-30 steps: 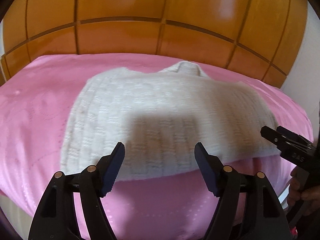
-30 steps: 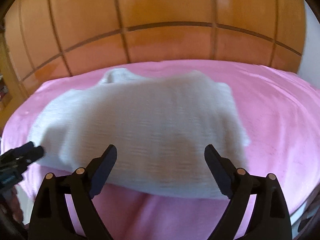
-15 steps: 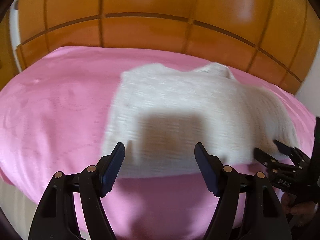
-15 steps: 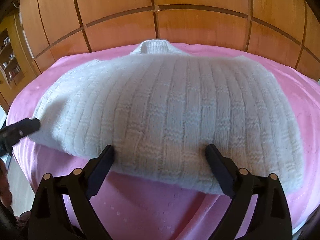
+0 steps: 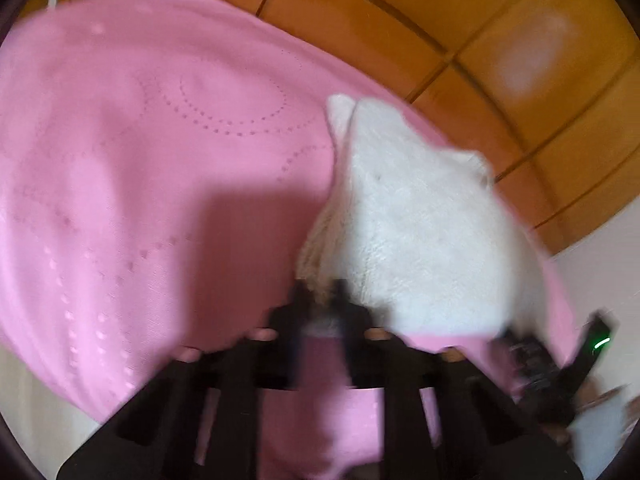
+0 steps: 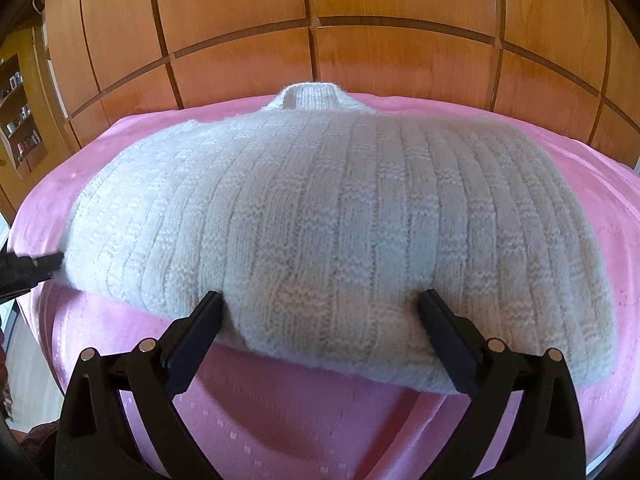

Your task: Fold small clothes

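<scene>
A small white knitted sweater (image 6: 340,216) lies flat on a pink bedspread (image 6: 304,420), collar at the far side. My right gripper (image 6: 320,320) is open, its fingers at the sweater's near hem, one on each side of the middle. My left gripper (image 5: 320,292) is shut on the sweater's (image 5: 416,220) left bottom corner; the view is blurred. The left gripper's tip also shows at the left edge of the right wrist view (image 6: 28,268), against the sweater's corner. The right gripper shows at the lower right of the left wrist view (image 5: 552,364).
A wooden panelled wall (image 6: 320,40) stands behind the bed. Shelves with small items (image 6: 20,120) are at the far left. The pink bedspread (image 5: 120,160) spreads wide to the left of the sweater. The bed's front edge is just below the grippers.
My left gripper swung to the sweater's left corner and closed on it. My right gripper moved closer to the near hem and stays open.
</scene>
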Demonstrator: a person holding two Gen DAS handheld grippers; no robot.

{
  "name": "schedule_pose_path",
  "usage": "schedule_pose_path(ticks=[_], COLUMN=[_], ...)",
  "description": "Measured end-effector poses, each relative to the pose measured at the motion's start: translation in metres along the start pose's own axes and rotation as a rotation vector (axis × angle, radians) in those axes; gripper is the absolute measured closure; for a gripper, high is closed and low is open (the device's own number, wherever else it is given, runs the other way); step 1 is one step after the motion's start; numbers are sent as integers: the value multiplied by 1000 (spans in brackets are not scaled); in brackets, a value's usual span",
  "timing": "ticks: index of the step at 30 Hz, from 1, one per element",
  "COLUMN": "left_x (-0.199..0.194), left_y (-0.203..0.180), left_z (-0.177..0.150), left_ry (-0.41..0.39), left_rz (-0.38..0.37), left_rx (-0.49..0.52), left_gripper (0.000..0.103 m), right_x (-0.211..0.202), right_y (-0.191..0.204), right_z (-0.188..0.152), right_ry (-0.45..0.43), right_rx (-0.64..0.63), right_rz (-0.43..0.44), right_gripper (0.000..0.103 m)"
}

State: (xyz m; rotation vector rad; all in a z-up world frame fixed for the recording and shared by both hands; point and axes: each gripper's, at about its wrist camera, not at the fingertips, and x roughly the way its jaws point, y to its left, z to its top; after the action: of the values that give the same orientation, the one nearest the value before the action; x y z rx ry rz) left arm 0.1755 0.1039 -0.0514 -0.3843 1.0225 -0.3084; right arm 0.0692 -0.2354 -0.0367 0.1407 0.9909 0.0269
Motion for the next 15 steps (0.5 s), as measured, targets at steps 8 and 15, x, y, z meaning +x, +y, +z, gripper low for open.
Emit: schedule_pose_path(ticks=[8,15], left_x=[-24,5], left_y=[-12,-28], left_z=[13,81], left_ry=[-85,-104], left_rz=[43,1], left_rx=[51,32], left_gripper=[87,66], right_x=[2,1], right_y=[1,2], right_z=[0,-1], right_ry=[-9,-8], right_rx=[-1,-3], right_rz=[-3,-5], right_gripper=[3,3])
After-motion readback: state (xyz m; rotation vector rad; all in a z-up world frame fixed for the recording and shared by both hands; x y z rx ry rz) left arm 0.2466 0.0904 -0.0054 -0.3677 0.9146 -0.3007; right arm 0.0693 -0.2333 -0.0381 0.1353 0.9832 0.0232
